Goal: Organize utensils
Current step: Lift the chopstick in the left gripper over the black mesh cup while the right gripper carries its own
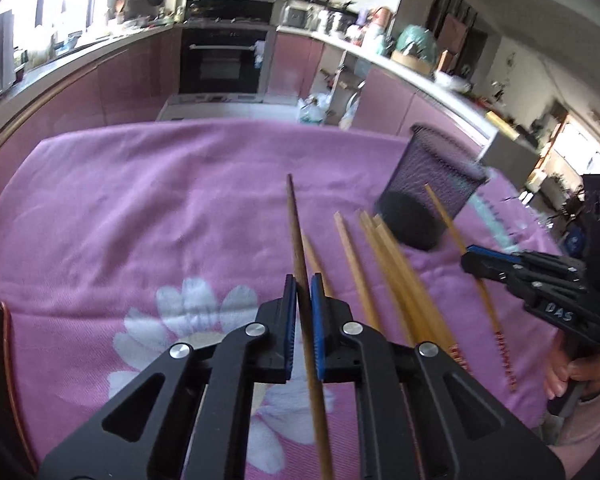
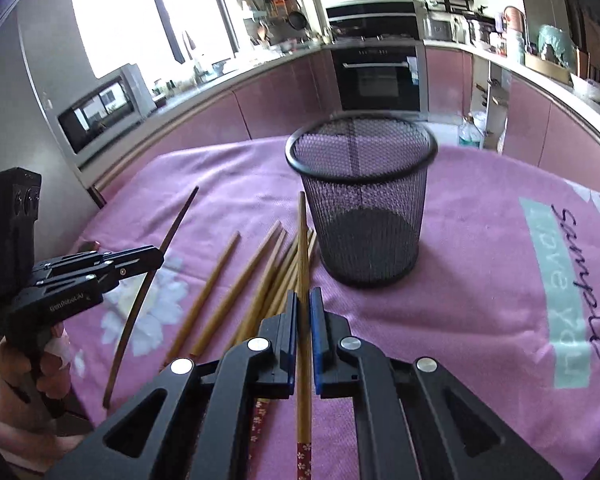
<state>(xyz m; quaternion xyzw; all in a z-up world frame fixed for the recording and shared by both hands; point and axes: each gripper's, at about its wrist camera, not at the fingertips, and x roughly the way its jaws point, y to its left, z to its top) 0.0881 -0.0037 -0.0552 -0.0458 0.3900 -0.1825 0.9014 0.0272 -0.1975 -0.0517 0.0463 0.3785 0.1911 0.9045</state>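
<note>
Pinching dark chopstick point(image 1: 300, 240) between left gripper point(image 1: 303, 292) pads

Lighting: daylight, bright — admitted through windows point(image 2: 140, 20) at the upper left of both views; panes are blown out to white, no detail kept. Glare is noted on the oven point(image 2: 380, 76) door and worktop. Shadows: soft, faint on the pink cloth point(image 1: 140, 208). Distortion: strong fisheye, counters are bent into arcs; dark vignette at corners, esp. right side. Blur: motion smear is seen on the mesh cup point(image 1: 432, 196) in the left wrist view, its rim ghosted in the right wrist view — background shelves are soft too.
</note>
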